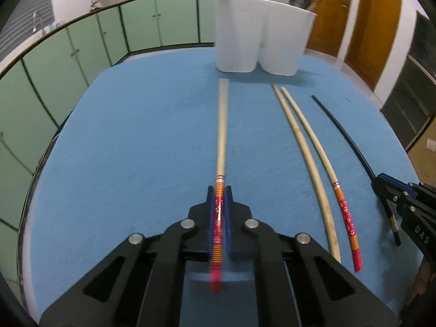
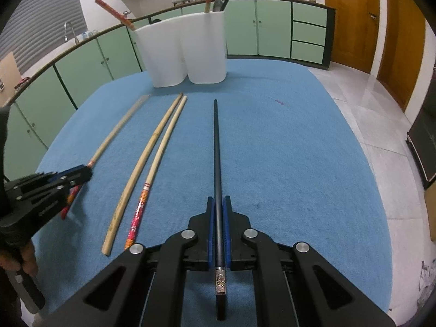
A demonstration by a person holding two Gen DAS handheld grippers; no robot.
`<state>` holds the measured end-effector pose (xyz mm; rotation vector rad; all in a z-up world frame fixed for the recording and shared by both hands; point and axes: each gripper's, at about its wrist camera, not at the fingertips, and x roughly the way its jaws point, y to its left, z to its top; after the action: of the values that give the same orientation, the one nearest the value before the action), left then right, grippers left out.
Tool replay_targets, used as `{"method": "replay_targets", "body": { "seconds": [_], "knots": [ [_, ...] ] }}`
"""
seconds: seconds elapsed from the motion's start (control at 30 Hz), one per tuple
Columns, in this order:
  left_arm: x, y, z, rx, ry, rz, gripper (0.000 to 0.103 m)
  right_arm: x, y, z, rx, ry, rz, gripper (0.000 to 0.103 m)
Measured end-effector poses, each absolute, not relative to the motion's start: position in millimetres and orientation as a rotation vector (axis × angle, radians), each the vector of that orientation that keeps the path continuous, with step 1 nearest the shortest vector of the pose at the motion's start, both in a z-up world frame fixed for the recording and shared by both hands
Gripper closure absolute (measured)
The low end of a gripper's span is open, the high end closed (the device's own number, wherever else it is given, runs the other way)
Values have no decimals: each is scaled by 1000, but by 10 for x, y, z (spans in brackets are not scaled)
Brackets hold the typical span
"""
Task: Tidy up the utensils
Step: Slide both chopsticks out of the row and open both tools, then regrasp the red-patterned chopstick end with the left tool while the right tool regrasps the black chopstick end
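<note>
Four chopsticks lie on the blue counter. Two have red ends, one is plain wood, and one is black. The left tool pinches the first red chopstick near its red end. The right tool pinches the black chopstick near its thick end. Between them lie the plain chopstick and the second red chopstick, just beside each other. All four point toward the white holder, which has two cups joined together and stands near the far edge. Some sticks poke out of its top. The counter to the right of the black chopstick has lots of open room. The left tool is near the counter's left edge.
</note>
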<state>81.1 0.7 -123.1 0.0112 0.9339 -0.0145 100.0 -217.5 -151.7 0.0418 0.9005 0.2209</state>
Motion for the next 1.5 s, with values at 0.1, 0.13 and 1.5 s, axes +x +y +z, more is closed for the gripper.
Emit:
{"method": "replay_targets", "body": {
  "seconds": [0.1, 0.13, 1.5],
  "knots": [
    [814, 75, -1225, -22, 930, 6, 98, 1042, -2185, -1518, 53, 900, 215, 97],
    [830, 78, -1224, -19, 930, 6, 98, 1062, -2185, -1520, 57, 900, 213, 97],
    [428, 208, -1251, -10, 899, -31, 37, 650, -2339, -1542, 31, 856, 255, 72]
  ]
}}
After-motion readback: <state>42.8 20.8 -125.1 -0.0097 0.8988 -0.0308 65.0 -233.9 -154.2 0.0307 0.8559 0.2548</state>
